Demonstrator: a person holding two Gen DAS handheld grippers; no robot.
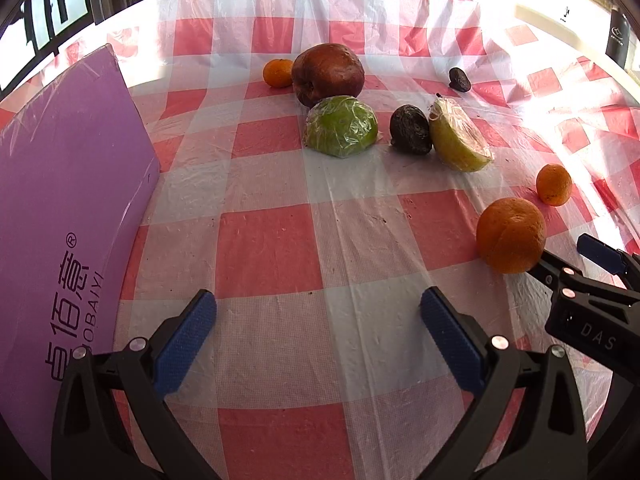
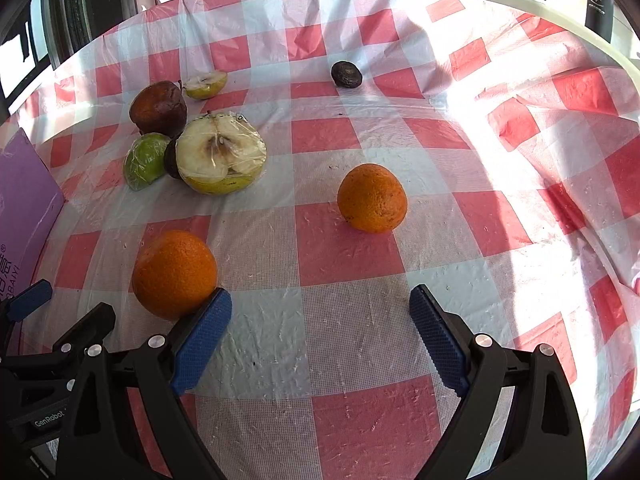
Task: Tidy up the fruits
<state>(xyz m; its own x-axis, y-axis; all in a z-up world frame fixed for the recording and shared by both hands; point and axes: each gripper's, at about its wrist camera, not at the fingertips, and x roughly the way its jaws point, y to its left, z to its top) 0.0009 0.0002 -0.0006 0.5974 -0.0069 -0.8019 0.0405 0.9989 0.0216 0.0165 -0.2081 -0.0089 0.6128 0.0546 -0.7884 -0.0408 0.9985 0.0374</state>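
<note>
left wrist: low, forward over tablecloth [image 1: 280,240] | right wrist: same | shared: large orange [image 1: 511,235]

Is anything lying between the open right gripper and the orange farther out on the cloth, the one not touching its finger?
Nothing visible does. Between the right gripper and the far orange there is only bare checkered tablecloth. The near orange sits off to the left against the gripper's left finger, outside that path.
</note>
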